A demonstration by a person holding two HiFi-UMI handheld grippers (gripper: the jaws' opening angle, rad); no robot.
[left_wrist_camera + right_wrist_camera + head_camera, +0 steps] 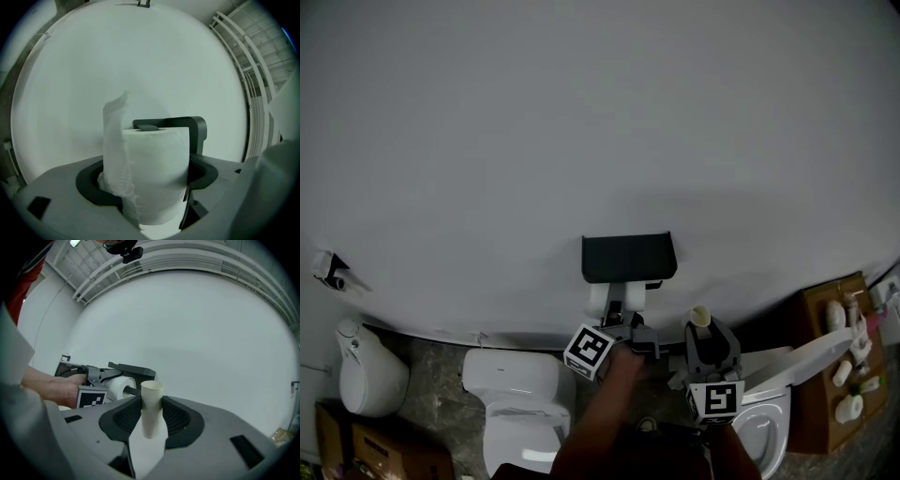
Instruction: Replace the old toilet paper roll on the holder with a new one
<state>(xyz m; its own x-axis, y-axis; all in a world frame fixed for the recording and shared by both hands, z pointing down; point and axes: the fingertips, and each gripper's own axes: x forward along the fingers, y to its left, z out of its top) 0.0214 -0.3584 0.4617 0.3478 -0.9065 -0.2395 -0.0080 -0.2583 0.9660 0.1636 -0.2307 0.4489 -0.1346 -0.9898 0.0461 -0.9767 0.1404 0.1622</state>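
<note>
The new toilet paper roll (157,173) is full and white, with a loose sheet standing up along its left side. It sits just under the black holder (628,256) on the wall, and the holder's arm (147,126) enters its core. The left gripper (623,328) reaches toward the wall, tilted slightly up, jaws clamped wide on this roll. To its right, the right gripper (710,345) points level, pinching the bare cardboard tube (151,408) upright.

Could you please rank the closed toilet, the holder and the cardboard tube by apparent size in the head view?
1. closed toilet
2. holder
3. cardboard tube, plainly the smallest
</note>
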